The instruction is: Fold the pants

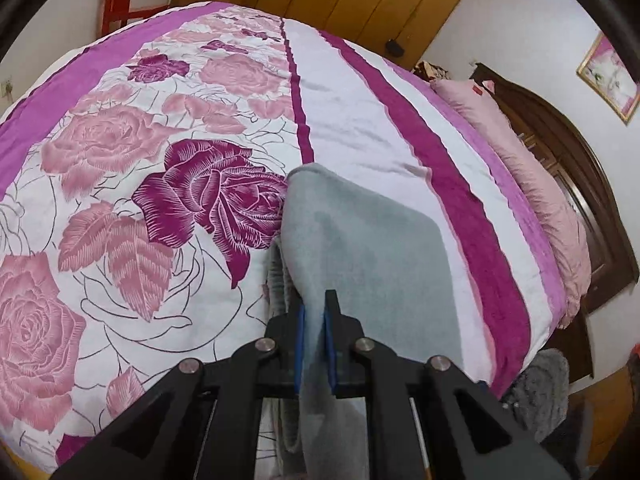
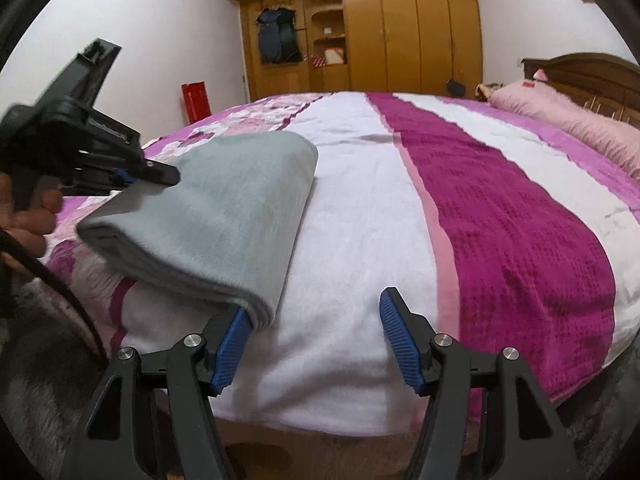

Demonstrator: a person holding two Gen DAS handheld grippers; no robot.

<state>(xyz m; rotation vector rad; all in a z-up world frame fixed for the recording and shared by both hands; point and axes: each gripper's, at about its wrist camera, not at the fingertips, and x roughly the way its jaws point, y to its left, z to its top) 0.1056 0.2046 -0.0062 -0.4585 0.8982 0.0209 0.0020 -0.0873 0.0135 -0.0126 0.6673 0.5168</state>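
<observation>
The grey pants [image 2: 216, 216] lie folded into a thick stack on the bed, near its front edge. In the left wrist view the pants [image 1: 360, 240] run away from the camera, and my left gripper [image 1: 315, 312] is shut on their near edge and lifts it slightly. The right wrist view shows the left gripper [image 2: 168, 174] clamping the stack's left side. My right gripper [image 2: 316, 304] is open, and its left pad [image 2: 232, 340] touches the stack's near right corner. Nothing is between its fingers.
The bed has a pink, purple and white floral cover [image 1: 160, 184]. Pink pillows [image 2: 568, 120] lie by the dark wooden headboard [image 2: 592, 76] at the right. A wooden wardrobe [image 2: 400, 32] stands behind the bed, and a red object [image 2: 196, 100] stands by the wall.
</observation>
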